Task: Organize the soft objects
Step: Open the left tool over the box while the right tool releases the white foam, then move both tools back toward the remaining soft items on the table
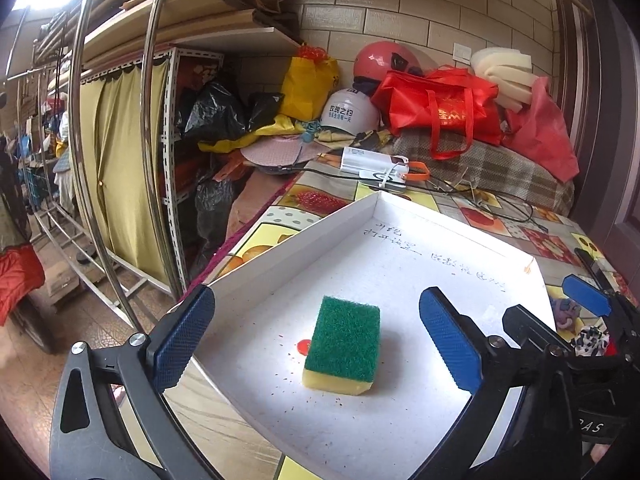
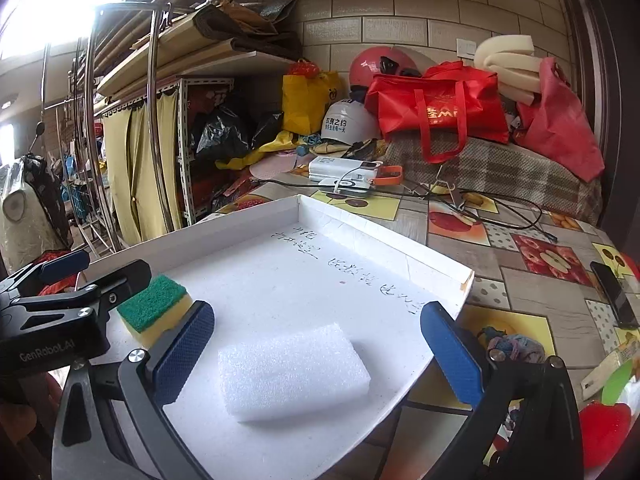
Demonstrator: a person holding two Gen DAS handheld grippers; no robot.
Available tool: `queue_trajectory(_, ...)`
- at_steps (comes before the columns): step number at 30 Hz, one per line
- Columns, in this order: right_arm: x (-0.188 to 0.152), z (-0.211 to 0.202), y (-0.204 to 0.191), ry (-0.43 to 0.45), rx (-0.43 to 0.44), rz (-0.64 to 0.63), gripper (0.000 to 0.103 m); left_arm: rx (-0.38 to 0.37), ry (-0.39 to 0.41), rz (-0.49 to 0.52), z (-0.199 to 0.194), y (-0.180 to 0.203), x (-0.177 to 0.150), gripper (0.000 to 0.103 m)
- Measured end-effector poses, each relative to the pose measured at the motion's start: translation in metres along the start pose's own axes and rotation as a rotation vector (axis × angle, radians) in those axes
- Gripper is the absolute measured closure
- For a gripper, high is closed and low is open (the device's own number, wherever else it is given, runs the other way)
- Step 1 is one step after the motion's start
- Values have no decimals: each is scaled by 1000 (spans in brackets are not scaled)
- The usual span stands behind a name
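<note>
A green-and-yellow sponge lies flat in a shallow white tray. My left gripper is open around it, with its blue pads well clear of the sponge's sides. A white foam block lies in the same tray, to the right of the sponge. My right gripper stands open around the block without touching it. Each gripper shows at the edge of the other's view: the right gripper at the right, the left gripper at the left.
The tray sits on a fruit-patterned tablecloth. White power banks and black cables lie behind it, with red bags and helmets beyond. A black phone, a small fabric bundle and a red object lie right of the tray.
</note>
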State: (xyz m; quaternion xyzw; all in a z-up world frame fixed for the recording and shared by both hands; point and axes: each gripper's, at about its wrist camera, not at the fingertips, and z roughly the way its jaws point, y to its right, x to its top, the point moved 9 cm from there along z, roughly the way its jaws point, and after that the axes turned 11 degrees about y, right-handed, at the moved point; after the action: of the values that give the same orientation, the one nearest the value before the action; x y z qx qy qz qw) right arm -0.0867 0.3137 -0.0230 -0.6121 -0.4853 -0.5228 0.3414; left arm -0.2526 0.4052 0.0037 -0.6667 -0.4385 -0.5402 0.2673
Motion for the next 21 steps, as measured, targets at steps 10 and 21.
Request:
queue_trajectory(10,14,-48,2,167,-42,-4,0,27,173,42,-39,4,14,0)
queue_trajectory(21,-1,-113,56,203,-56,87,0,-105,235,46,-89,56,8,0)
